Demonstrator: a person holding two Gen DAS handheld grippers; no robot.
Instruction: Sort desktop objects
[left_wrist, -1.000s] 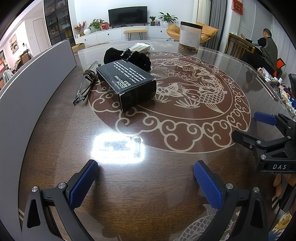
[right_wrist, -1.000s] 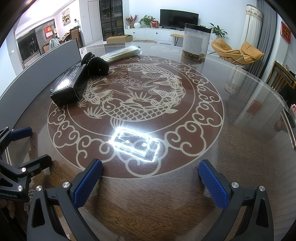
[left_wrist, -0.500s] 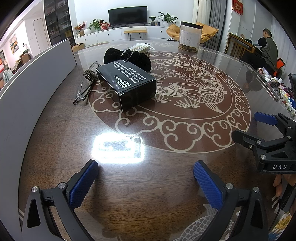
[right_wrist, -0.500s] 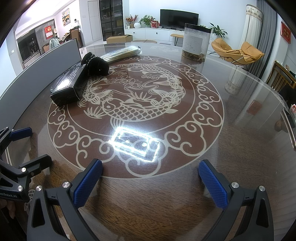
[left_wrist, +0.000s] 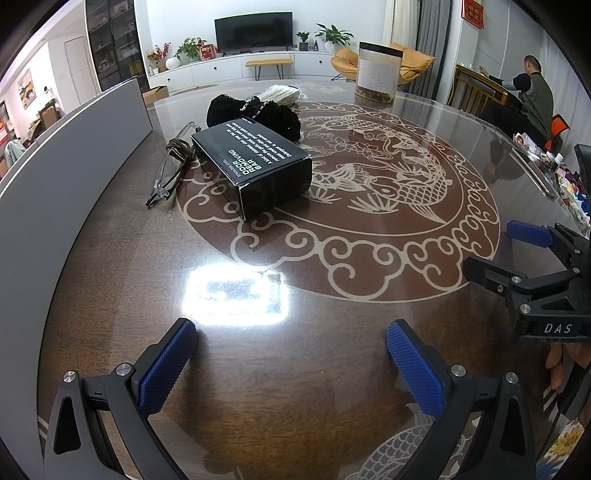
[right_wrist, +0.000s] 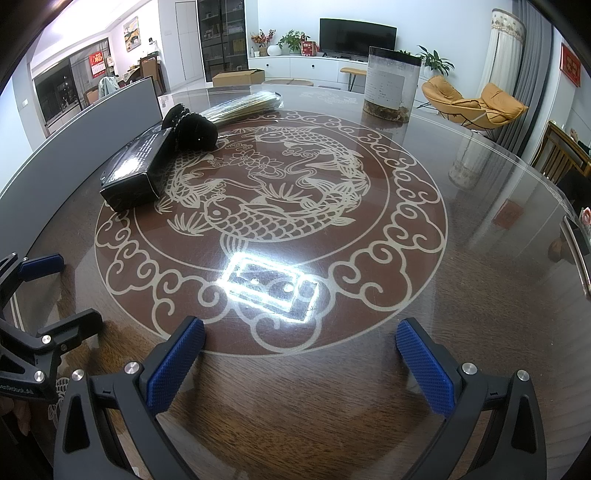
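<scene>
A black box (left_wrist: 255, 166) with white lettering lies on the round glass-topped table (left_wrist: 332, 369); it also shows in the right wrist view (right_wrist: 136, 173). Behind it lies a black fuzzy pouch (left_wrist: 255, 110), also in the right wrist view (right_wrist: 192, 129). Glasses with a brown cord (left_wrist: 171, 166) lie left of the box. A clear-wrapped bundle (right_wrist: 240, 107) lies farther back. My left gripper (left_wrist: 288, 354) is open and empty, well short of the box. My right gripper (right_wrist: 299, 354) is open and empty near the table's front; it also shows in the left wrist view (left_wrist: 506, 254).
A tall clear jar (right_wrist: 391, 88) with a dark lid stands at the far side of the table. A grey panel (left_wrist: 55, 158) runs along the table's left edge. Small colourful items (left_wrist: 565, 184) sit at the right edge. A person (left_wrist: 532, 96) sits beyond.
</scene>
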